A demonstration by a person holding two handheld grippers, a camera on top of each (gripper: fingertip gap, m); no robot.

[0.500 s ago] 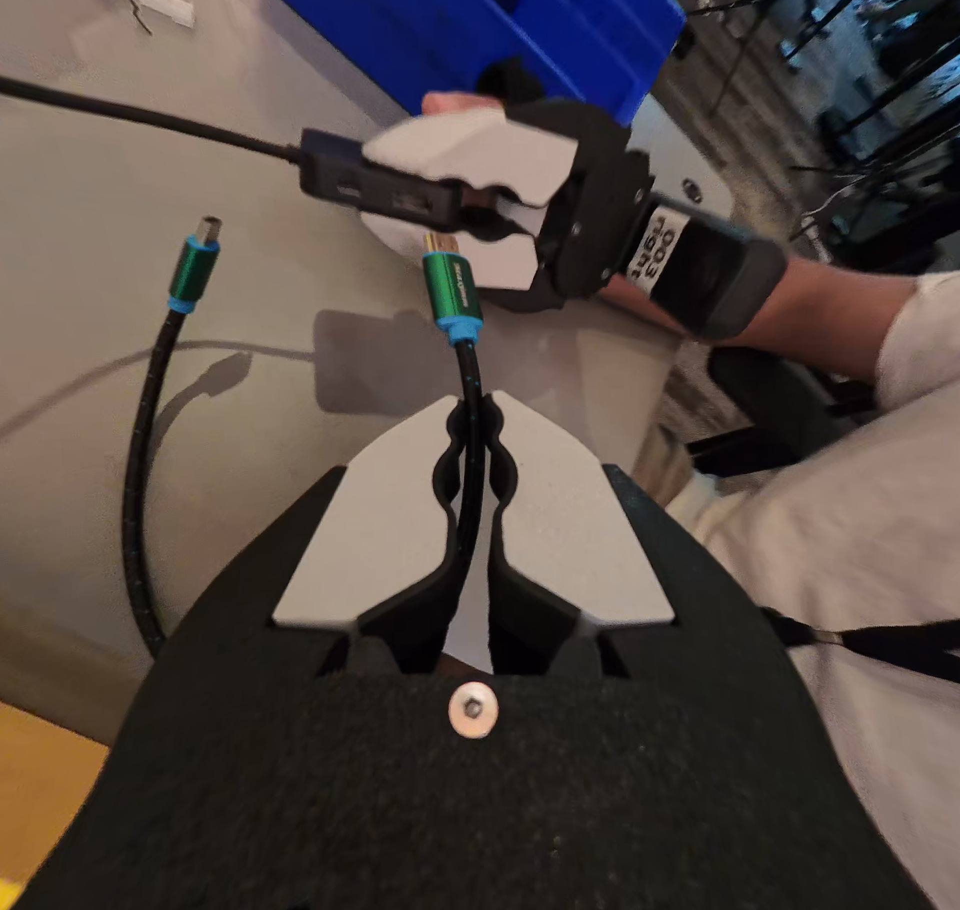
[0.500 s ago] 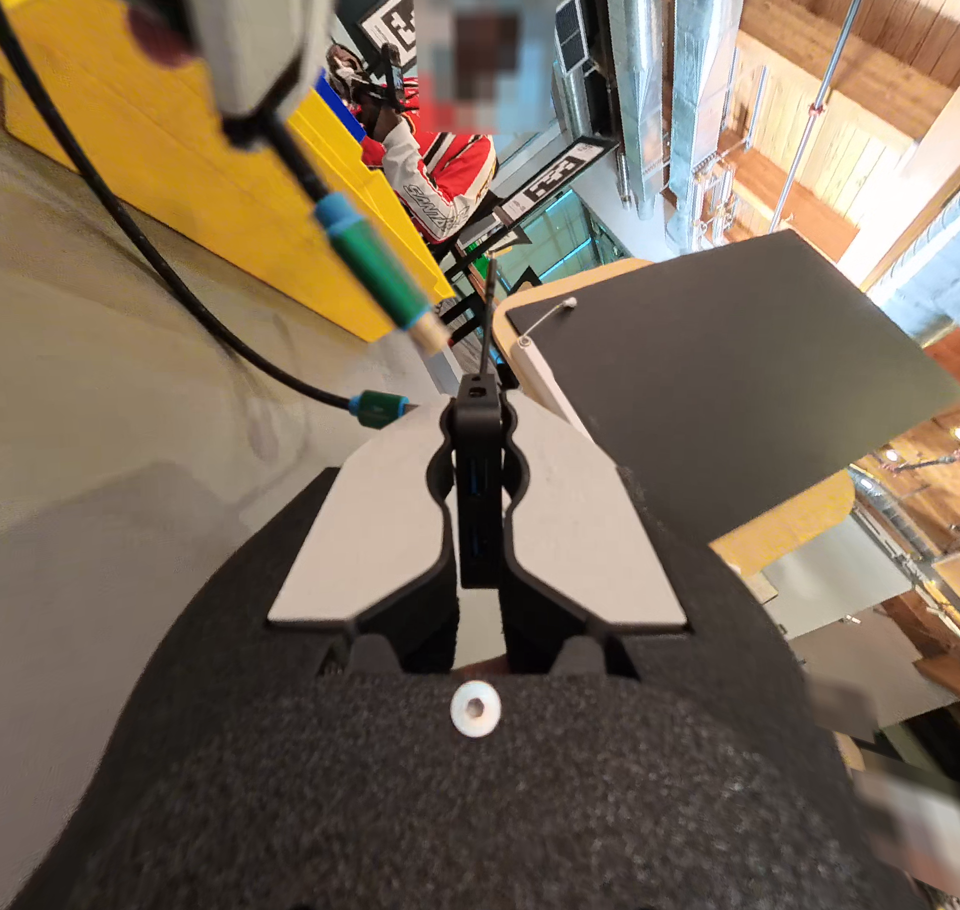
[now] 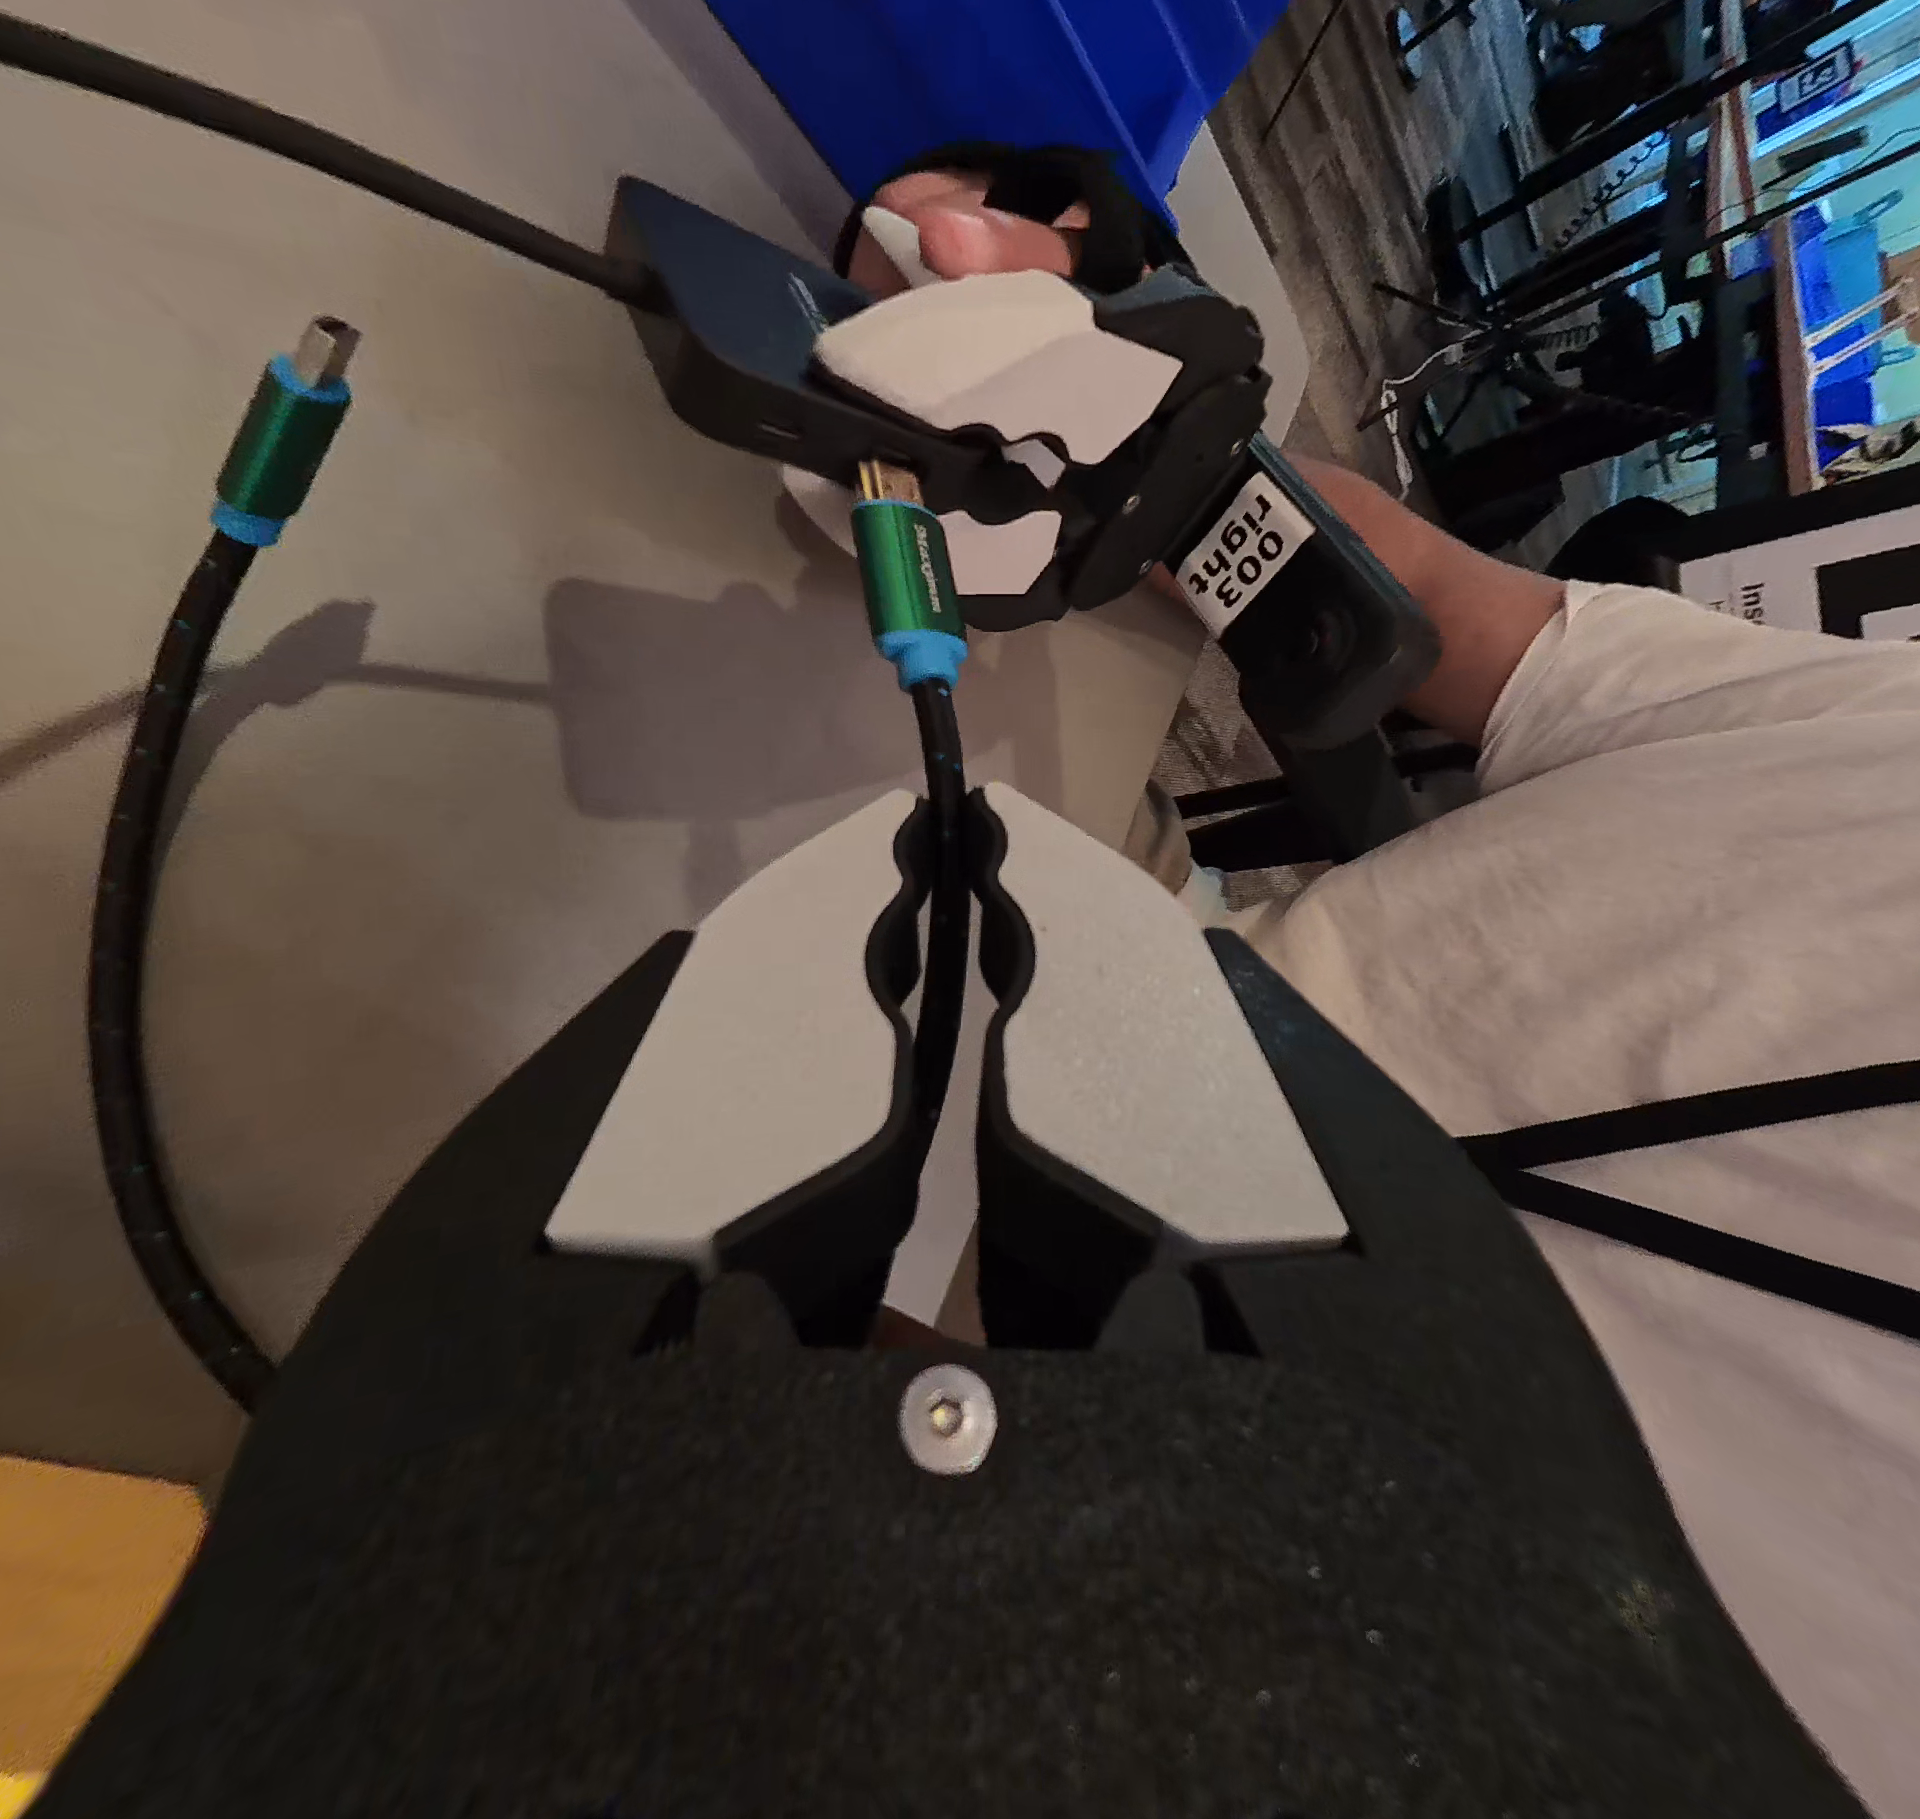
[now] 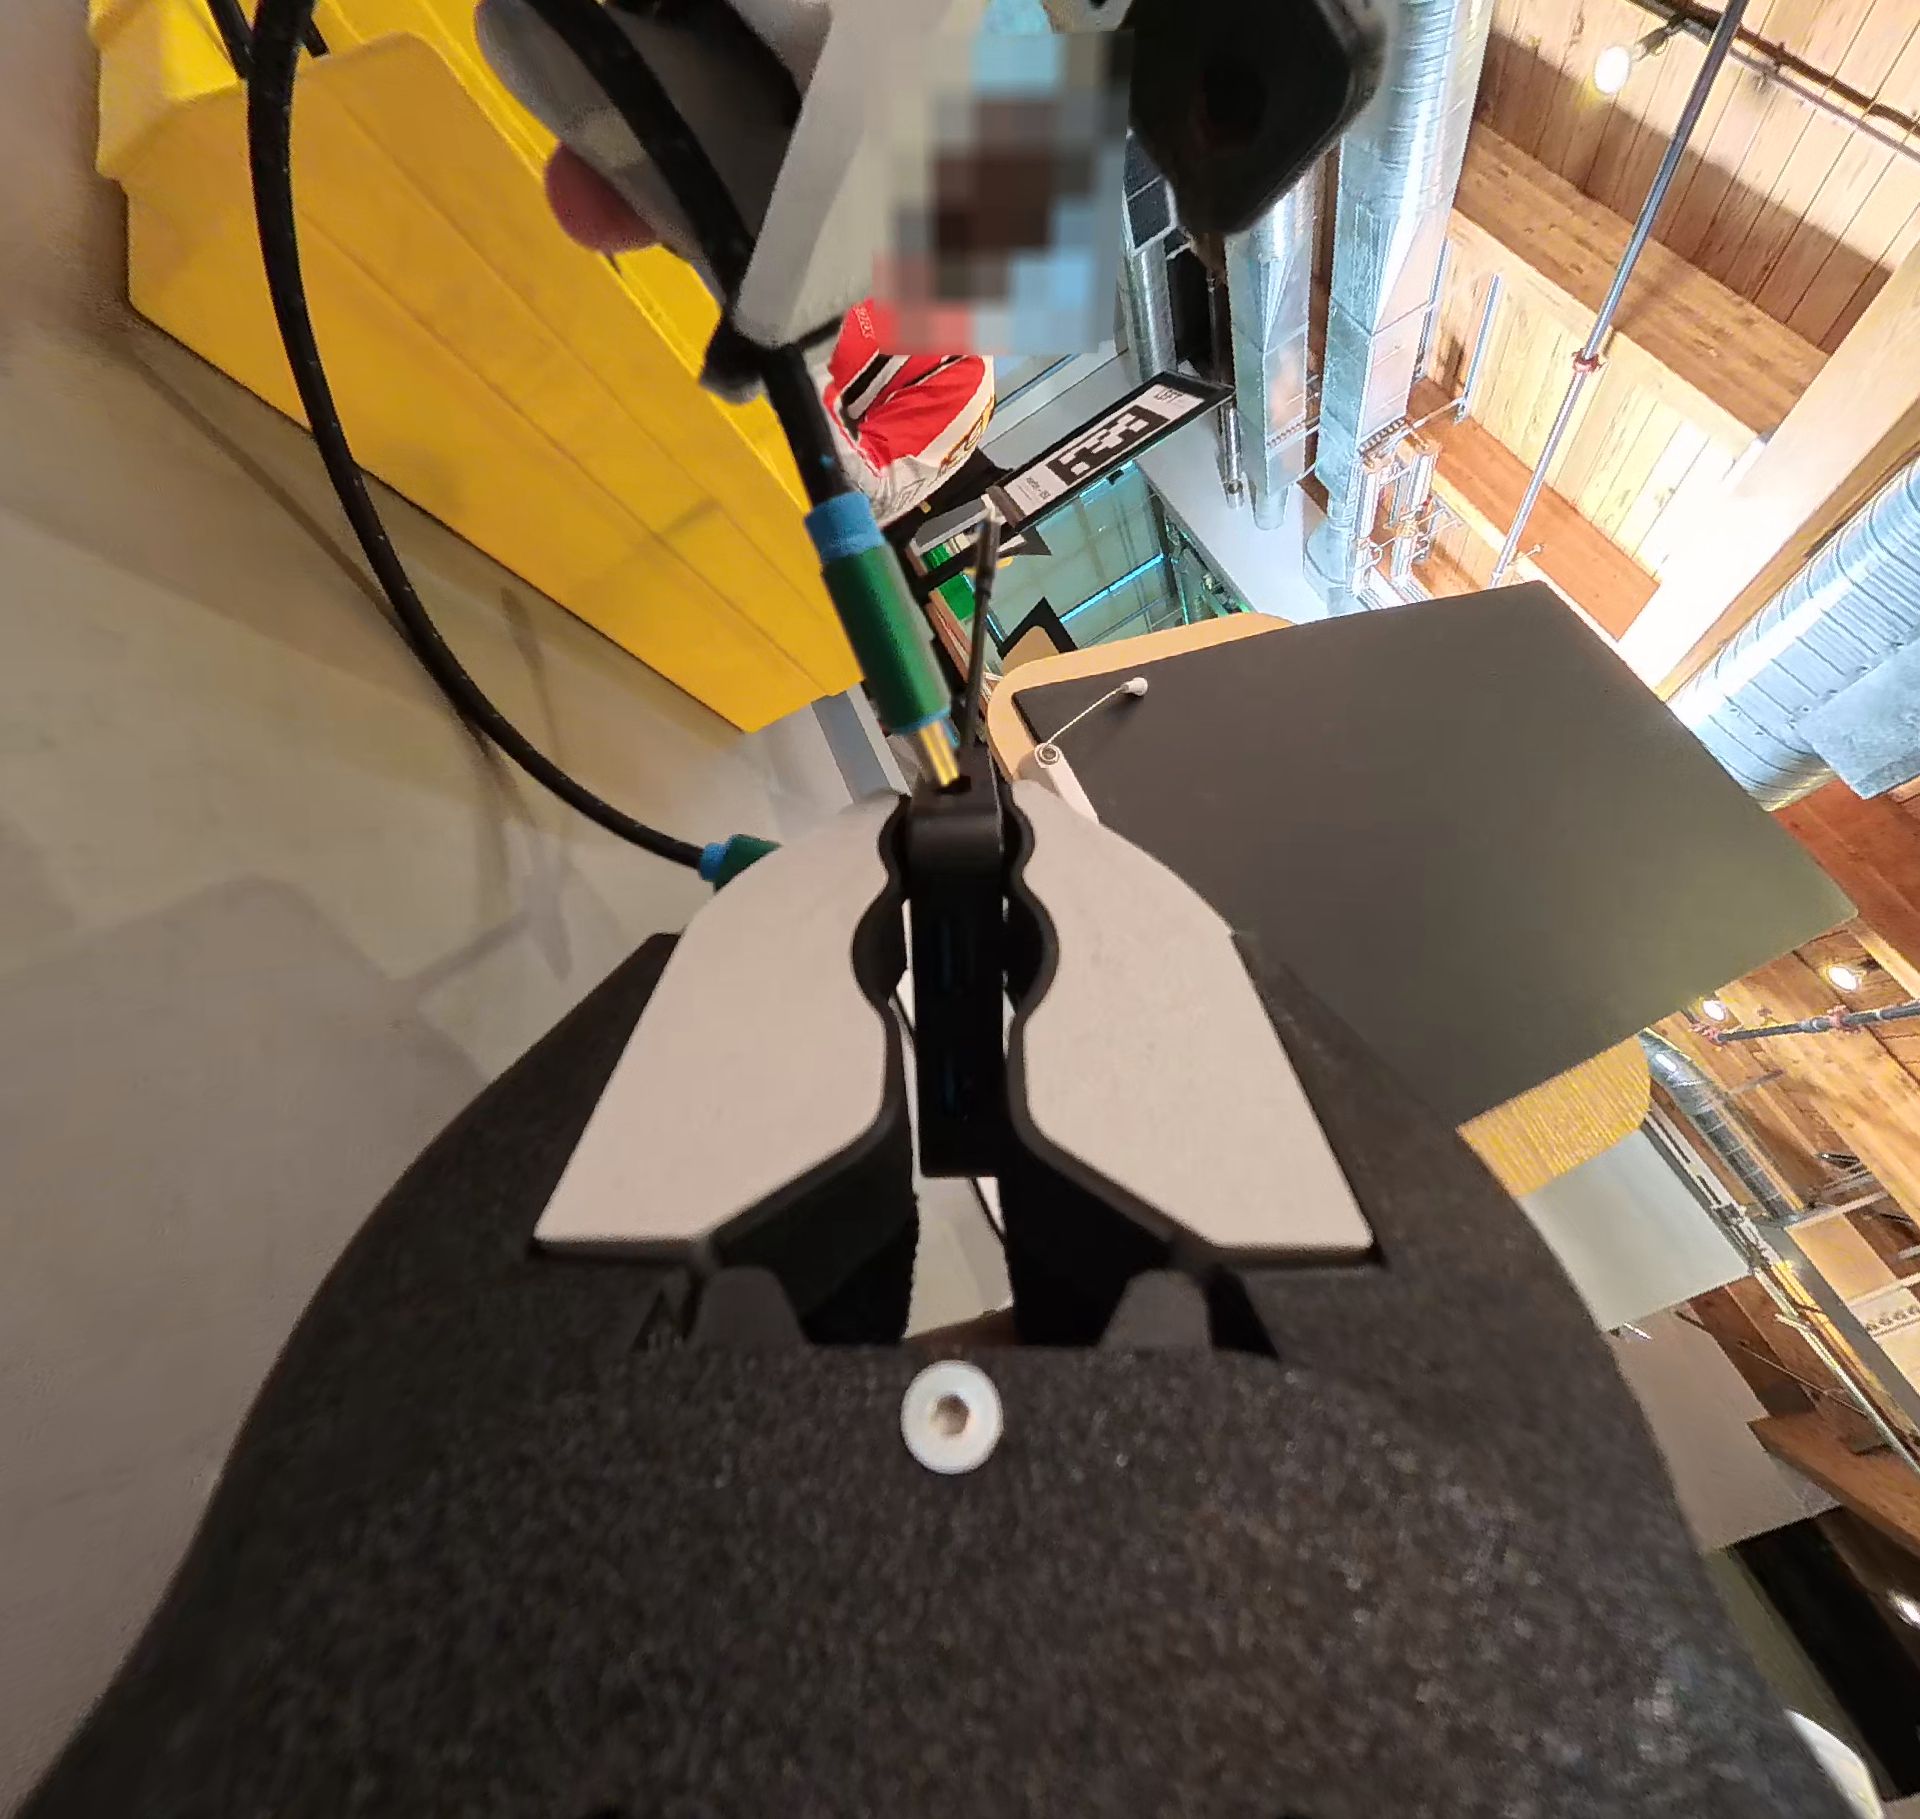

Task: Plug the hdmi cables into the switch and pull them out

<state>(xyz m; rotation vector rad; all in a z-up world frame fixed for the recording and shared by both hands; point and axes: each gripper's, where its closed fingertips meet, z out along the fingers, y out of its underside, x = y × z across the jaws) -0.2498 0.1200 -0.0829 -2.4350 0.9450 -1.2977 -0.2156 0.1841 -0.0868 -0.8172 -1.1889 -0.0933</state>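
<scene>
My left gripper is shut on a black braided HDMI cable just behind its green plug. The plug's gold tip touches a port on the edge of the black switch. My right gripper is shut on the switch and holds it above the table; it also shows in the left wrist view. In the right wrist view the green plug meets the switch's front end. A second green plug lies free at the left, on the same looping cable.
A blue bin stands at the back of the grey table. A yellow bin stands behind the left gripper. A thick black cable runs left from the switch. A person's white sleeve is at the right. Left tips to right tips: about 7 cm.
Both grippers have moved closer together. The green plug's tip, which was short of the switch, now touches its port. The switch has tilted.
</scene>
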